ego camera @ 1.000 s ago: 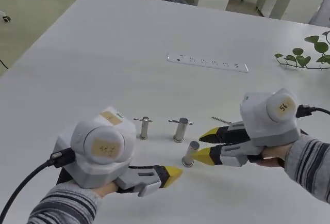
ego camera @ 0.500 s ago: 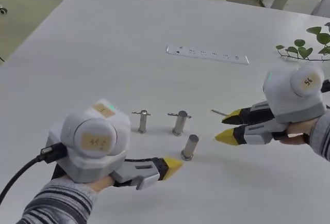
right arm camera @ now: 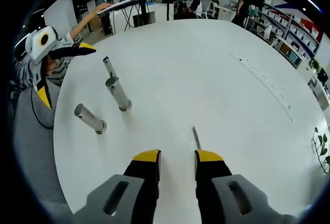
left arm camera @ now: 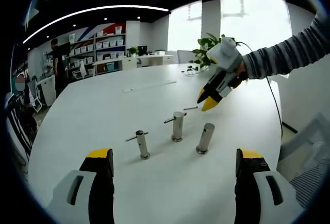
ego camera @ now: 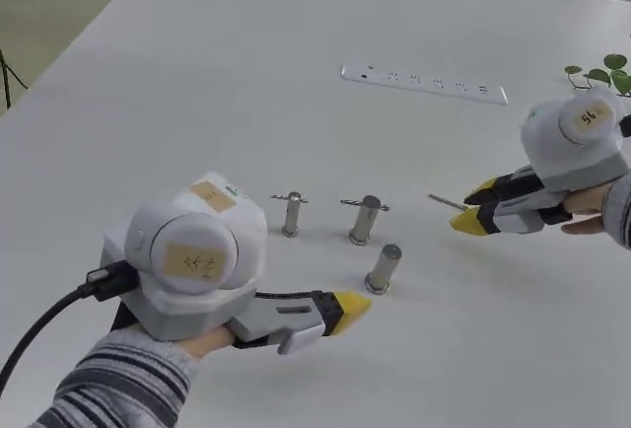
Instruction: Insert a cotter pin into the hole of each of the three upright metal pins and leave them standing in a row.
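Note:
Three upright metal pins stand on the white table. The left pin and the middle pin each carry a cotter pin through the top. The third pin stands nearer to me, its top bare. A loose cotter pin lies flat to their right. My right gripper is open with its tips just behind that cotter pin, nothing between them. My left gripper is wide open, low over the table, short of the pins.
A white power strip lies further back on the table. A green plant sits at the far right edge. Shelves, desks and people are in the room behind.
My right gripper has drawn back to the right, away from the bare third pin, and now sits at the loose cotter pin with its jaws narrower. The left gripper has barely moved.

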Motion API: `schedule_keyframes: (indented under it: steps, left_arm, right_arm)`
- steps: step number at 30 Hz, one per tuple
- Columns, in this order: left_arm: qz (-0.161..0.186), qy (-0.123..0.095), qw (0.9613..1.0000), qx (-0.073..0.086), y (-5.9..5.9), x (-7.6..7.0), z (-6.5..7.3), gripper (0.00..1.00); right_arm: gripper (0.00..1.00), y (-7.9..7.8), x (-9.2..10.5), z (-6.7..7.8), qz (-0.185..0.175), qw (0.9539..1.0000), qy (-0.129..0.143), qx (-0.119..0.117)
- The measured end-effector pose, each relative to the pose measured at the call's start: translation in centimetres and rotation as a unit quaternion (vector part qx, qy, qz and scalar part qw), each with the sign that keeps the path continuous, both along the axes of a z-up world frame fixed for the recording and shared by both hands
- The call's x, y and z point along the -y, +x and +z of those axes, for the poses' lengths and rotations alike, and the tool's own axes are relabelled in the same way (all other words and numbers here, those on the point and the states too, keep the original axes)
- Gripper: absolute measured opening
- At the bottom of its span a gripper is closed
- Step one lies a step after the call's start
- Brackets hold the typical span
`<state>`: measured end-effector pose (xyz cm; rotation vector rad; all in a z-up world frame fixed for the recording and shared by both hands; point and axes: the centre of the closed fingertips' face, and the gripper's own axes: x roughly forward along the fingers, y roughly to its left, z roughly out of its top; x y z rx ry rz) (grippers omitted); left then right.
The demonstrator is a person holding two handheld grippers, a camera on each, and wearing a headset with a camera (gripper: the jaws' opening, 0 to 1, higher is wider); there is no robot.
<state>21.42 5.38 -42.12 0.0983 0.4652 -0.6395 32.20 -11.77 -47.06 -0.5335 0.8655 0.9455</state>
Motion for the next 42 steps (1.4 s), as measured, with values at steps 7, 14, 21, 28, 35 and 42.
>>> schedule_keyframes:
  steps: [7, 14, 21, 28, 35, 42]
  left_arm:
    - [-0.005, -0.003, 0.9999, -0.009, -0.2, 0.3, -0.3, 0.97]
    - [-0.008, -0.004, 0.9999, -0.011, -0.2, 0.4, -0.3, 0.97]
    - [-0.006, -0.004, 0.9999, -0.012, -0.1, 0.4, -0.4, 0.96]
    - [-0.009, -0.001, 0.9999, -0.013, -0.3, 0.6, -0.5, 0.96]
    - [-0.011, 0.000, 0.9999, -0.011, -0.3, 0.7, -0.4, 0.95]
    - [-0.016, -0.001, 0.9998, -0.012, -0.5, 0.9, -0.4, 0.92]
  right_arm:
    - [0.19, 2.8, 0.5, -1.3, -0.005, 0.9998, -0.017, -0.009]
    - [0.17, 3.0, 0.8, -2.1, -0.008, 0.9993, -0.029, -0.023]
    - [0.10, 3.1, 1.0, -2.0, -0.004, 0.9990, -0.033, -0.029]
    - [0.00, 3.0, 1.5, -2.2, 0.026, 0.9965, -0.077, -0.020]
    - [0.00, 2.8, 1.5, -2.1, 0.035, 0.9953, -0.089, -0.013]
    - [0.00, 2.8, 1.3, -1.6, 0.047, 0.9935, -0.098, 0.036]
